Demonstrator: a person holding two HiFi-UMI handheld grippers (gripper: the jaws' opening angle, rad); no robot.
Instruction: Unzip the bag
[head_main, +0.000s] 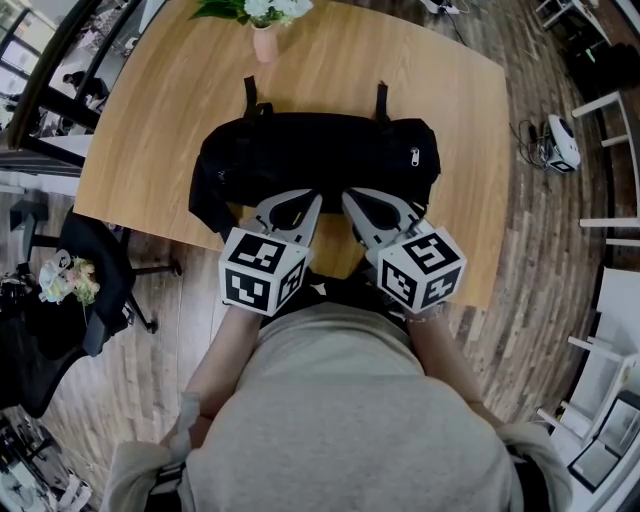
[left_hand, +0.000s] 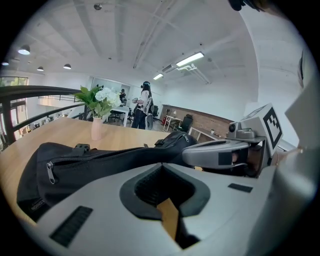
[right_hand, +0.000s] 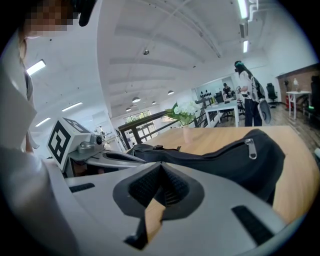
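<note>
A black bag lies lengthwise on the wooden table, its zip closed along the top. One metal zip pull hangs at the bag's right end; it also shows in the right gripper view. Another pull sits at the left end in the left gripper view. My left gripper and right gripper rest side by side at the bag's near edge, tips almost meeting. Both are shut with nothing between their jaws. I cannot tell whether the tips touch the fabric.
A pink vase of white flowers stands at the table's far edge, behind the bag. A dark office chair is on the floor to the left of the table. People stand far off in the room.
</note>
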